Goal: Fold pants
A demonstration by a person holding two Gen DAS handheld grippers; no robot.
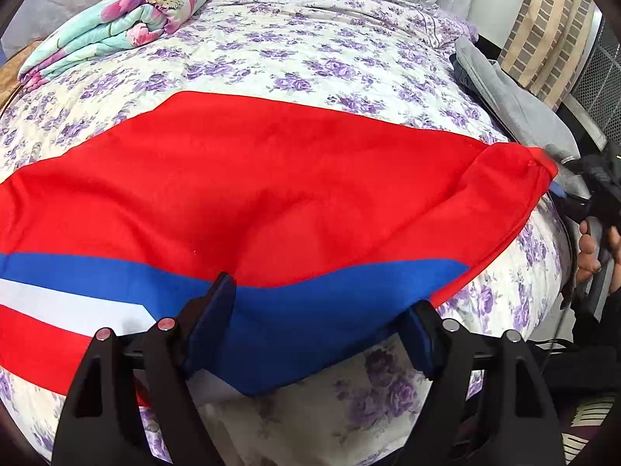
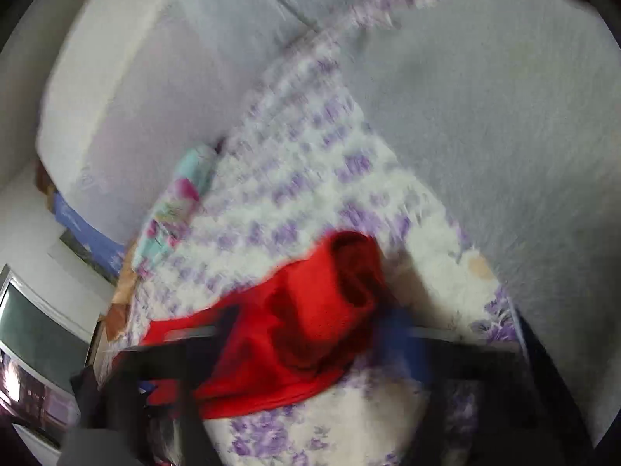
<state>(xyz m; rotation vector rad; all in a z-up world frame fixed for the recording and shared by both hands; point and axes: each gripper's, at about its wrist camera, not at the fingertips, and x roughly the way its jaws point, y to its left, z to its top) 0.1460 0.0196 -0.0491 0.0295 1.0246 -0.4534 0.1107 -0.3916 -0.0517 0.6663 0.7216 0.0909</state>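
The red pants (image 1: 271,178) are spread across the flowered bed (image 1: 295,46); their blue near edge is straddled by the left gripper (image 1: 322,326), jaws wide, while their right end is pinched by the right gripper (image 1: 559,190), jaws closed

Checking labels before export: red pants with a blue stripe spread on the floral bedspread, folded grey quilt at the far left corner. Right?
Not quite. The quilt at the far left corner is teal with pink flowers, not grey, as the left wrist view shows. The pants and the bedspread are as stated.
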